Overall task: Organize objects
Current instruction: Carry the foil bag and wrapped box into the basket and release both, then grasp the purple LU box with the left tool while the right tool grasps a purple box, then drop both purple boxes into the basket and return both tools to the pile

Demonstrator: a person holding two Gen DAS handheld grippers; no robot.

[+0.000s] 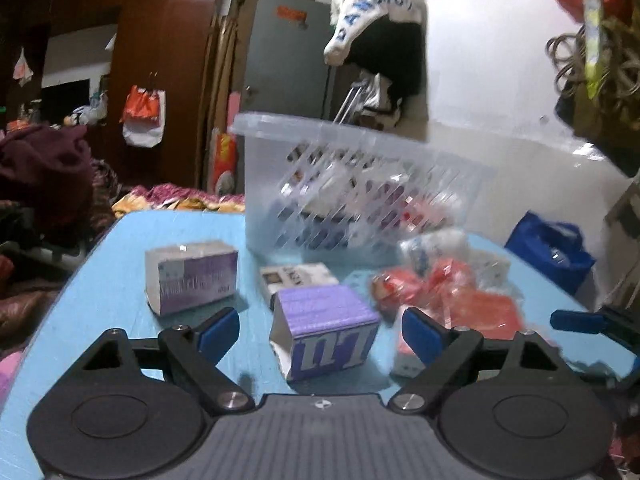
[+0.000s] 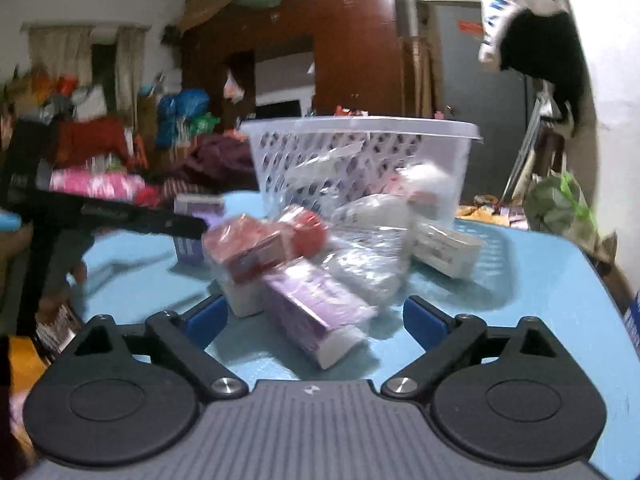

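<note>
A clear plastic basket stands at the back of the blue table, with several items inside. It also shows in the right wrist view. My left gripper is open, its fingers either side of a purple box. Another purple-and-white box lies to the left, a white box behind. My right gripper is open around a purple box in clear wrap. Red packets and a white box lie beyond it.
Red wrapped packets lie right of the left gripper. The other gripper's arm reaches in from the left in the right wrist view. Clothes piles, a blue bag and hanging bags surround the table.
</note>
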